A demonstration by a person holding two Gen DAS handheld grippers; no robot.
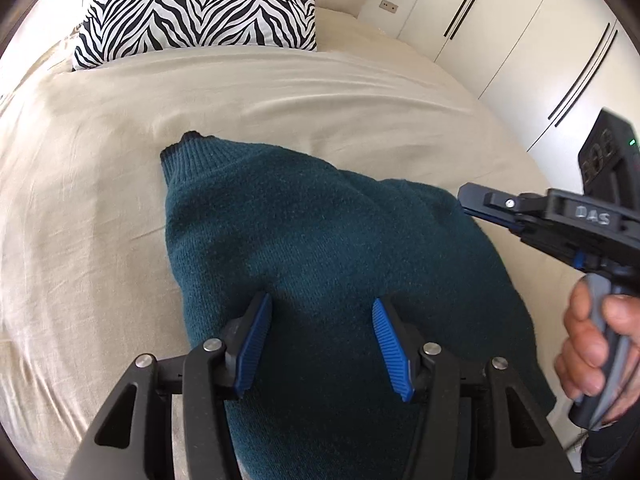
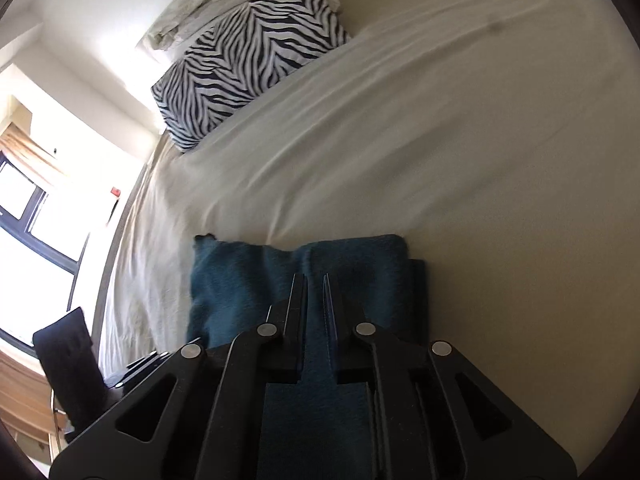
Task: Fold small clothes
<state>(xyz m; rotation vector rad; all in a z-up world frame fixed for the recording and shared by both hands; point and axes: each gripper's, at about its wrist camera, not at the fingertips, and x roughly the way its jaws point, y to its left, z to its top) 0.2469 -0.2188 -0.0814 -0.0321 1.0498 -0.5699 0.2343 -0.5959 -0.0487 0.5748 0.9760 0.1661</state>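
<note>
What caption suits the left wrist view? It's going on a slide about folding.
Open left tongs hover over a teal sweater on a cream bed, right tongs at its edge.

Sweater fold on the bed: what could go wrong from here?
1. The left tool is open over the teal sweater and holds nothing, so that side could slump or unfold.
2. The right tool looks nearly shut; whether it pinches cloth is unclear. A pull might slip.
3. The beige sheet is already wrinkled; dragging may bunch it further.
</note>
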